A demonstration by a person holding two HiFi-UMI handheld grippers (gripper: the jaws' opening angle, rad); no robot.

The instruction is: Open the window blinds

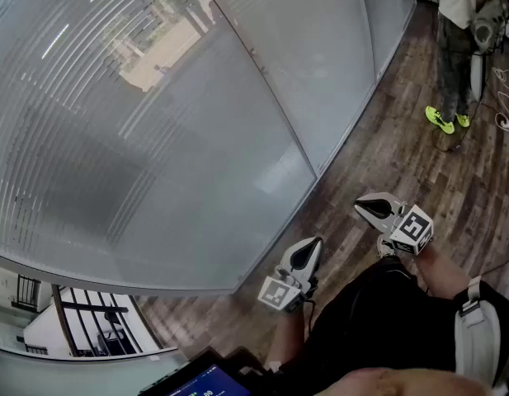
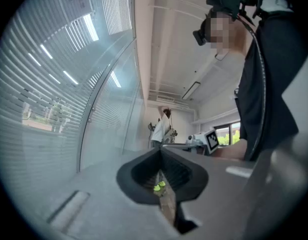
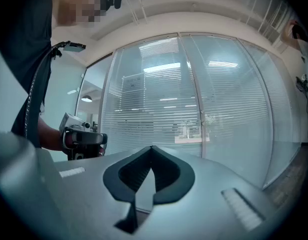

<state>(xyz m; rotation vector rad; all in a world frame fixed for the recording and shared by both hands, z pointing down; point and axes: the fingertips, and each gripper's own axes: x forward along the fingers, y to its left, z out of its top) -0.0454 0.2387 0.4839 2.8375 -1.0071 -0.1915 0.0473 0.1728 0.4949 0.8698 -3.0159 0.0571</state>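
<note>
- My left tool (image 1: 303, 256) sits at about 5 o'clock in the head view. In its own view the two dark jaws meet at the tips and nothing is caught between them.
- My right tool (image 1: 378, 209) is just beside it, toward 4 o'clock, with its marker cube nearest my arm. Its jaws are also pressed together and empty.
- Both tools point roughly level. The left one aims along the glass wall and the right one faces it; neither touches it.
- The pale horizontal slatted window blinds (image 1: 114, 139) fill the head view from 9 o'clock round to 12 o'clock, hanging behind large glass panels. The slats are down across the panes, and a sunlit outdoor patch shows faintly through them near 11 o'clock.
- A slim grey metal frame post (image 1: 262, 73) runs between two of the panels, from 12 o'clock down toward the centre.
- In the right gripper view the blinds span the middle of the picture, and the left tool shows at 9 o'clock in my hand.
- The brown wood-plank floor (image 1: 386, 147) runs from the foot of the glass out to 3 o'clock.
- Another person in bright yellow-green shoes (image 1: 444, 120) stands on it at about 1 o'clock, well apart from me.
- A dark screen with a blue display (image 1: 200, 382) pokes in at 6 o'clock.
</note>
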